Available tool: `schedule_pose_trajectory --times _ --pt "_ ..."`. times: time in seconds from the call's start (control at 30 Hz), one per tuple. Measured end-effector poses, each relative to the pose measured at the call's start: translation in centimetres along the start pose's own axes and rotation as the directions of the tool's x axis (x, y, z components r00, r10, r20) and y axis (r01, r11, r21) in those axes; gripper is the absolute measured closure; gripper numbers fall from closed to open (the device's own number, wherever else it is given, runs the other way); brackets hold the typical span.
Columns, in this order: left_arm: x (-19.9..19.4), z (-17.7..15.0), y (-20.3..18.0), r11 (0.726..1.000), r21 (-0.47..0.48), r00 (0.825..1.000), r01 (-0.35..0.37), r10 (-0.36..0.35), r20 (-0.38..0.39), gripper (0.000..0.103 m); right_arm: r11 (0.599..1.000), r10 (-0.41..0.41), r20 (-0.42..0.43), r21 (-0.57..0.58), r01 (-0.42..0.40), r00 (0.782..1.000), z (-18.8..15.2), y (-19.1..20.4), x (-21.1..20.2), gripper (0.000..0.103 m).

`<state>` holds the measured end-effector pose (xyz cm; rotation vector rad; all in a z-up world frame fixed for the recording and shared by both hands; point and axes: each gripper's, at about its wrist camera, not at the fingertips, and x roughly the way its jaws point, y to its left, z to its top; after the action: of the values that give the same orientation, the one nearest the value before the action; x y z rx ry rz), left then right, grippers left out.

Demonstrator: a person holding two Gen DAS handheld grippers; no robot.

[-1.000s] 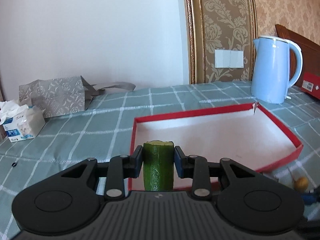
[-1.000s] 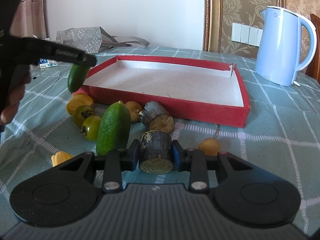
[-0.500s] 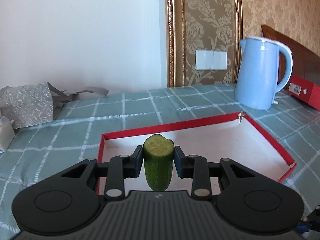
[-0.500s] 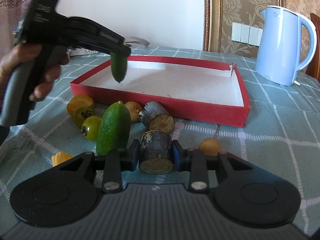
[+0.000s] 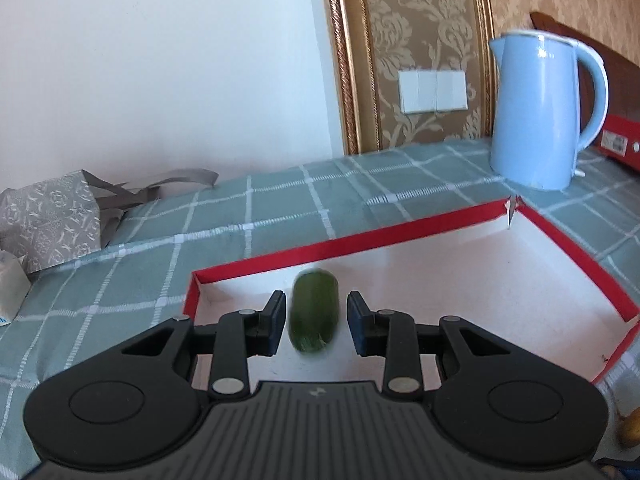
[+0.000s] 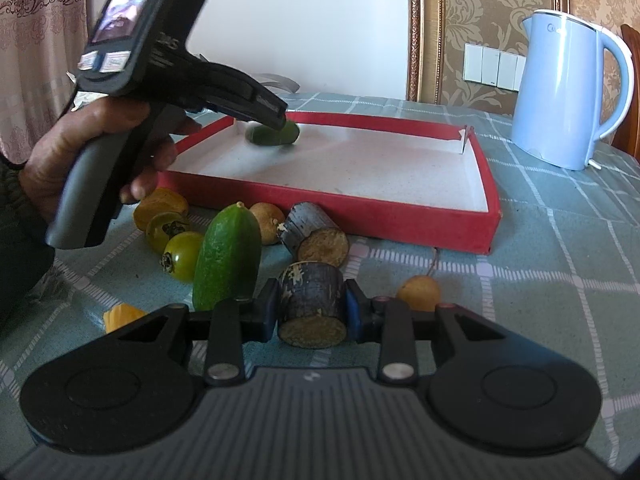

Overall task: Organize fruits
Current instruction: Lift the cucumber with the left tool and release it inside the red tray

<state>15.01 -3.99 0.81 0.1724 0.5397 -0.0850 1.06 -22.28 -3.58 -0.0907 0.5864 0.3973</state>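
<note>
Underneath, teal checked tablecloth; behind, white wall.

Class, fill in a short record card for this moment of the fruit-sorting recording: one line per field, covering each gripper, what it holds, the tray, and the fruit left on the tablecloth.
left gripper: open, above the tray's near-left corner
cucumber piece: released, blurred, inside the tray
right gripper: shut on sugarcane piece
red tray: white inside, holds only the cucumber piece
outside the tray: whole cucumber, second sugarcane piece, green tomato, several yellow fruits
background: blue kettle behind the tray on the right
</note>
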Motion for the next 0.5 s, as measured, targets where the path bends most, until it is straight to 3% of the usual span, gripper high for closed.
schedule_pose_trajectory --times 0.27,0.3,0.4,0.5 --pt "-1.9 -0.2 0.9 0.999 -0.045 1.000 0.002 -0.001 0.031 0.071 1.000 -0.001 0.000 -0.002 0.001 1.000 0.0 0.0 0.1 0.071" --pt "-2.3 -0.3 1.0 0.999 -0.050 1.000 0.006 -0.004 0.030 0.069 1.000 -0.002 0.000 -0.004 0.002 1.000 0.0 0.1 0.1 0.071" --pt "-3.7 -0.9 1.5 0.998 -0.070 0.999 0.010 -0.007 0.045 0.045 1.000 -0.003 -0.001 -0.004 0.003 1.000 0.0 0.1 0.1 0.071" --pt "-5.3 -1.7 1.6 0.998 -0.060 0.997 -0.018 0.023 0.078 0.044 1.000 -0.004 -0.001 -0.006 0.004 1.000 0.0 0.0 0.1 0.071"
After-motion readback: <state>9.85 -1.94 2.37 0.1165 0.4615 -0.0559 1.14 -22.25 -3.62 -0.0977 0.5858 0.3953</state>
